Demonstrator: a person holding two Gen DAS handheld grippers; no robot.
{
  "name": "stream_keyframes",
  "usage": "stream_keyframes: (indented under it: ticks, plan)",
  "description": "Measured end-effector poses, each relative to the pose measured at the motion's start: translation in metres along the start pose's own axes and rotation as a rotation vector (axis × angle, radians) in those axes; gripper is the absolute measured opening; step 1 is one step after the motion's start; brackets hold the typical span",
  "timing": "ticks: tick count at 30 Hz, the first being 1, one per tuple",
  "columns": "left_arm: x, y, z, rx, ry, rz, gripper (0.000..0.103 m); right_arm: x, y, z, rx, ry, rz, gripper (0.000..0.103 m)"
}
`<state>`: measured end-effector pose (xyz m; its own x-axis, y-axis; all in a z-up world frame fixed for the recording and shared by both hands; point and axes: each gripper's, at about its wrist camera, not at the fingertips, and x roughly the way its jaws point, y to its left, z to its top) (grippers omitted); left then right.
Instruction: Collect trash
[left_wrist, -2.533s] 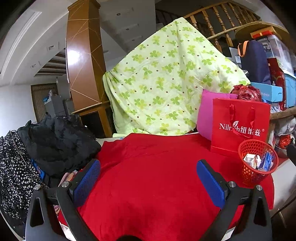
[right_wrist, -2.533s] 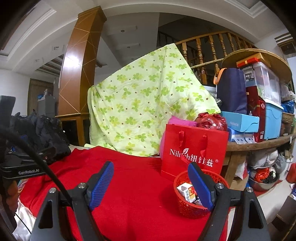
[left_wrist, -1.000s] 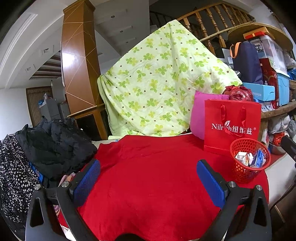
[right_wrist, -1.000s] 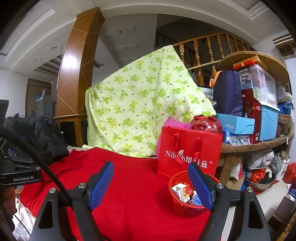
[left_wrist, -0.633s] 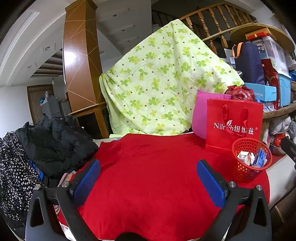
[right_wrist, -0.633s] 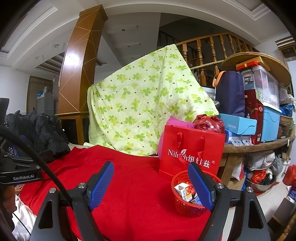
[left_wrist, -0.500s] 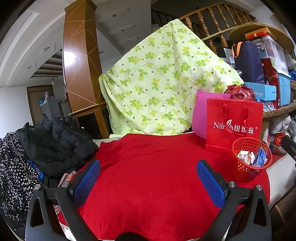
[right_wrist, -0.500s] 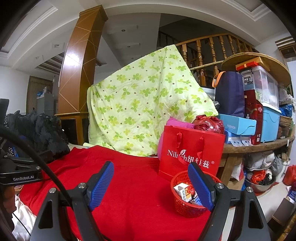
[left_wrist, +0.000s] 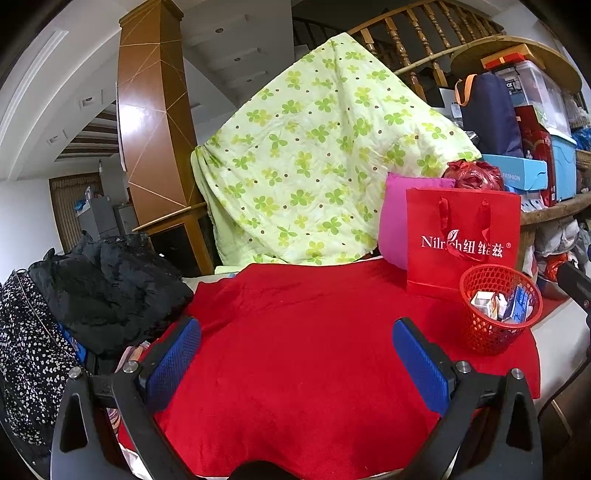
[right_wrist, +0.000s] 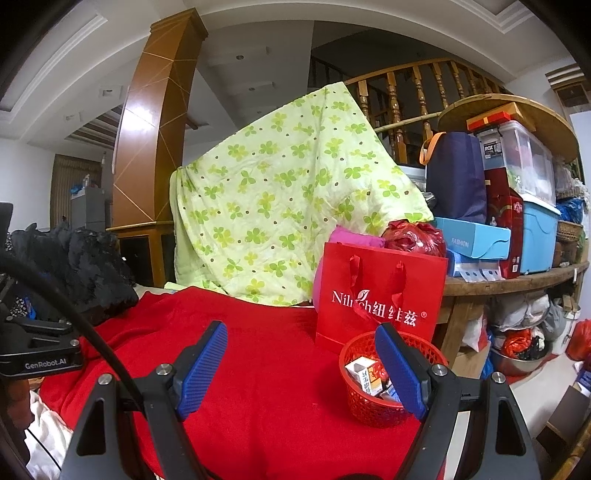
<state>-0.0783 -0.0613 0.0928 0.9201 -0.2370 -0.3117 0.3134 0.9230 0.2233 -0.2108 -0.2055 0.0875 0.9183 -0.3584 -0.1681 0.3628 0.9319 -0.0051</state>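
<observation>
A small red mesh basket (left_wrist: 495, 332) stands at the right edge of the red cloth (left_wrist: 295, 332) and holds several small boxes and wrappers (left_wrist: 498, 304). It also shows in the right wrist view (right_wrist: 369, 406), partly behind my right finger. My left gripper (left_wrist: 295, 350) is open and empty, above the middle of the cloth. My right gripper (right_wrist: 301, 363) is open and empty, just left of the basket. No loose trash shows on the cloth.
A red paper gift bag (left_wrist: 461, 236) stands behind the basket, with a pink cushion (left_wrist: 397, 218) and a green flowered quilt (left_wrist: 314, 166) behind. Black and spotted clothes (left_wrist: 103, 288) lie at the left. A cluttered wooden shelf (right_wrist: 517, 280) is on the right.
Both views have shifted only slightly. The grippers stay open and empty, and the basket has not moved.
</observation>
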Motion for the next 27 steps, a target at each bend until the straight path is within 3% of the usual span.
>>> stream_keyframes:
  ticks: [15, 27]
  plan:
    - [0.017, -0.005, -0.008, -0.007, 0.025, -0.010, 0.103, 0.023, 0.006, -0.002, -0.003, 0.039, 0.023, 0.085]
    - [0.067, 0.024, -0.013, -0.054, 0.085, 0.035, 0.103, 0.084, 0.038, -0.003, -0.047, 0.080, 0.075, 0.085]
